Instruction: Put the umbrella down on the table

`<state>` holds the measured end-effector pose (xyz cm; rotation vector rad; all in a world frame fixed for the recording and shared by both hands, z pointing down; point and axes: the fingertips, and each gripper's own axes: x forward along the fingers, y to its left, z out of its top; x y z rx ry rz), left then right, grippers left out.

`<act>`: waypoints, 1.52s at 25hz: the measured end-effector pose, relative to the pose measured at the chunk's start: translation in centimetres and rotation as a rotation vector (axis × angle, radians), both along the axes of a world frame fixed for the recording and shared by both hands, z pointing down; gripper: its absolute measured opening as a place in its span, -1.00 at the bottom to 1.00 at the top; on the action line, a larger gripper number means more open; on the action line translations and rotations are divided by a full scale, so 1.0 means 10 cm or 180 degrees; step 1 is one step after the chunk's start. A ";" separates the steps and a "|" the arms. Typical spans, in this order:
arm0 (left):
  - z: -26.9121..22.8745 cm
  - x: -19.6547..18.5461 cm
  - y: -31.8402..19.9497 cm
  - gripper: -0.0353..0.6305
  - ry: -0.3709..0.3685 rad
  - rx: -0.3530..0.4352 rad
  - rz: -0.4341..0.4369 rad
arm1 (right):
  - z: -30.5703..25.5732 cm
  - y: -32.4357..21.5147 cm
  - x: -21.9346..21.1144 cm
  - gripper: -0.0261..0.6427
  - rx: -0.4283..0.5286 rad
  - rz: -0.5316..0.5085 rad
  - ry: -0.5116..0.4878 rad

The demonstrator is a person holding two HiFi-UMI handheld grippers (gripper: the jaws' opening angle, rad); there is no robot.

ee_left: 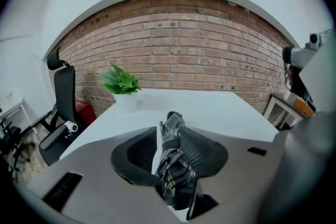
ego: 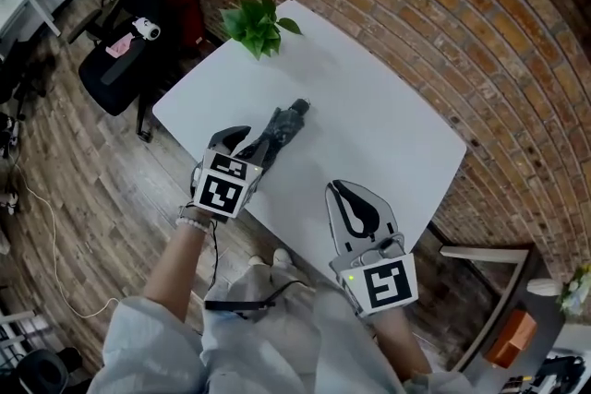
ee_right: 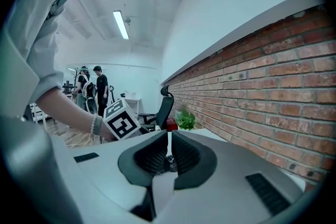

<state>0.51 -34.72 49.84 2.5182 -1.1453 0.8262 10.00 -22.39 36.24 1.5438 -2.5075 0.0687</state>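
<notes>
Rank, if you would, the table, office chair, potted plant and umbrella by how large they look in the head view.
1. table
2. office chair
3. potted plant and umbrella: too alike to rank, and the left gripper hides the umbrella's near end.

cloth umbrella (ego: 277, 130), smooth matt table (ego: 369, 115)

Left gripper (ego: 247, 141) and right gripper (ego: 343, 191): grey shells, black ribbed pads. A white cube with black square markers is mounted on each: left cube (ego: 223, 185), right cube (ego: 385, 284). A green LED (ego: 352, 277) is lit by the right cube. Pale grey sleeves (ego: 148, 346) and a bead bracelet (ego: 191, 223) are worn.
</notes>
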 end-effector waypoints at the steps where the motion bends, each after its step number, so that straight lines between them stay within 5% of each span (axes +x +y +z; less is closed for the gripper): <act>1: -0.10 -0.05 0.01 -0.47 0.0024 0.0096 -0.0039 | -0.02 0.00 -0.02 -0.77 0.0014 -0.0006 0.0002; 5: -0.52 -0.23 0.13 -0.74 0.0137 0.0468 -0.0131 | -0.05 0.06 -0.12 -0.77 -0.0025 -0.0079 0.0095; 15: -1.35 -0.56 0.61 -0.82 0.0595 0.0876 -0.0378 | -0.34 0.10 -0.36 -0.77 0.0194 -0.0203 0.0055; 23: -1.70 -0.75 0.92 -0.82 0.0437 0.1226 -0.0371 | -0.42 0.13 -0.45 -0.77 0.0242 -0.0278 0.0060; 38: -1.87 -0.96 1.14 -0.82 0.0684 0.1292 -0.0572 | -0.51 0.11 -0.62 -0.77 0.0304 -0.0395 0.0075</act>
